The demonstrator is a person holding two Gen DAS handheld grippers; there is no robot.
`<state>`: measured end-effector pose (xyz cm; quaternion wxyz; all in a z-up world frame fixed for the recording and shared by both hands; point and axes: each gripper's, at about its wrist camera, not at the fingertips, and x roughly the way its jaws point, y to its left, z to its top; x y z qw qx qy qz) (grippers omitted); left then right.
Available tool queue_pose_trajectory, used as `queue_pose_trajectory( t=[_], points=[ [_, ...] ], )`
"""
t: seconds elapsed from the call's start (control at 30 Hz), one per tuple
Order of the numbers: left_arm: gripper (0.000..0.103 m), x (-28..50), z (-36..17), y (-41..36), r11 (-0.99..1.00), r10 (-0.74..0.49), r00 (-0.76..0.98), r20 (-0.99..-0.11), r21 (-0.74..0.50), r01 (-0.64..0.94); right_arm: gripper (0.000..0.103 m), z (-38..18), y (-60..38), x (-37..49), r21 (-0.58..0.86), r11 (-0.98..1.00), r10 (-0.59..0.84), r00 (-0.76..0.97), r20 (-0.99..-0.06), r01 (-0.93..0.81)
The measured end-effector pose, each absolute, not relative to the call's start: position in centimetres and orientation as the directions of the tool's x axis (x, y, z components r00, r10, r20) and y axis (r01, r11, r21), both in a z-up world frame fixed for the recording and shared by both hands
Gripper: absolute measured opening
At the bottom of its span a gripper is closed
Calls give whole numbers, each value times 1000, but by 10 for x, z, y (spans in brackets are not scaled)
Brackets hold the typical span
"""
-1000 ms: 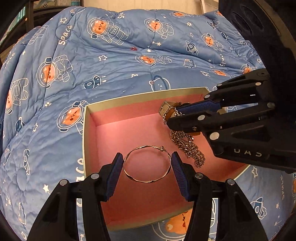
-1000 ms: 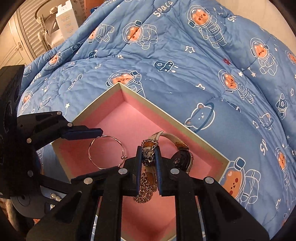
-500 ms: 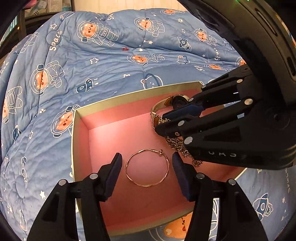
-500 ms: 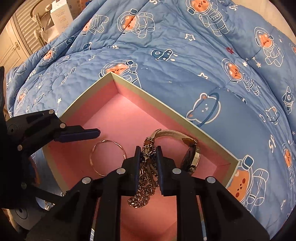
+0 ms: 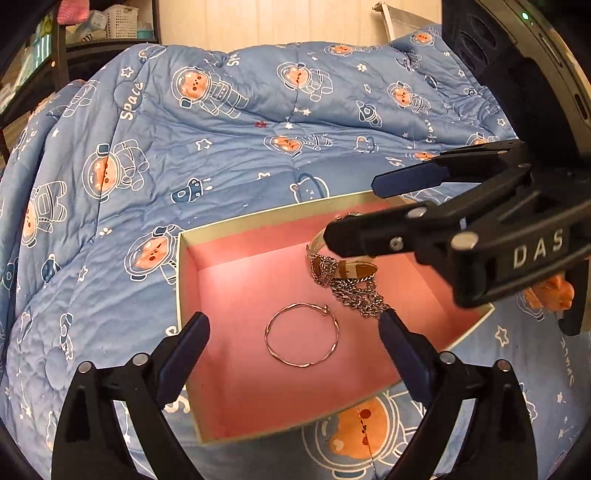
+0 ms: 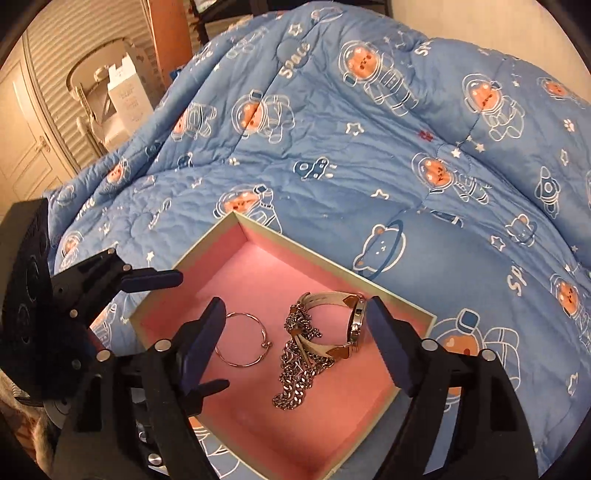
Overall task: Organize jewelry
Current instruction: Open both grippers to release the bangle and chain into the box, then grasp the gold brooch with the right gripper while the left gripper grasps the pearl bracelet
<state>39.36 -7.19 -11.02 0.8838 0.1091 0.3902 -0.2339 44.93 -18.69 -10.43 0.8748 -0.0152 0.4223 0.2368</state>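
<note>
A cream box with a pink lining (image 5: 258, 218) lies on the quilt. On its floor are a thin metal bangle (image 5: 267, 334), a silver chain (image 5: 354, 291) and a watch with a tan strap (image 5: 354, 269). The chain lies heaped over the strap. My left gripper (image 5: 291, 321) hovers over the bangle with its jaws opening wide, and neither pad touches it. My right gripper (image 6: 295, 306) hangs above the chain (image 6: 295, 384) and the watch (image 6: 356, 317), its jaws opening, nothing pressed between them. The bangle (image 6: 236, 364) lies to their left.
A blue quilt printed with astronaut bears (image 5: 221, 155) covers the whole bed around the box. White cartons (image 6: 125, 96) and a louvred wardrobe door (image 6: 22, 147) stand beyond the bed's left side. A dark shelf with a basket (image 5: 118, 22) is at the far left.
The right gripper has let go of the chain, which now lies in the box over the watch strap. Both grippers have opened wide and drawn back a little from the box.
</note>
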Motion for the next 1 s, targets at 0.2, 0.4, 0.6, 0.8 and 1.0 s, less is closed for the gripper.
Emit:
queue_pose_trajectory(
  t=[0.2,0.4,0.6,0.8,1.0],
  points=[
    [96,361,-99,-51,894,-347,624,-701,-46,445,87,-94,-197,409,127,914,357,615,-703,-386],
    [96,329,-97,-40,893,-354,615,-705,-60,445,87,-98,-195,361,24,923,292,658,-694,-384],
    [96,294,-91,-27,915,-308,652,-693,-28,402,87,-106,-197,316,4,919,287,664,-691,-393],
    [96,262,-93,-16,918,-300,640,-707,-31,396,87,-120,-206,282,52,927,297,640,-708,-372],
    [96,237,-107,-3,928,-331,620,-712,-125,352,87,-135,-212,259,86,938,290,626,-724,-335]
  ],
)
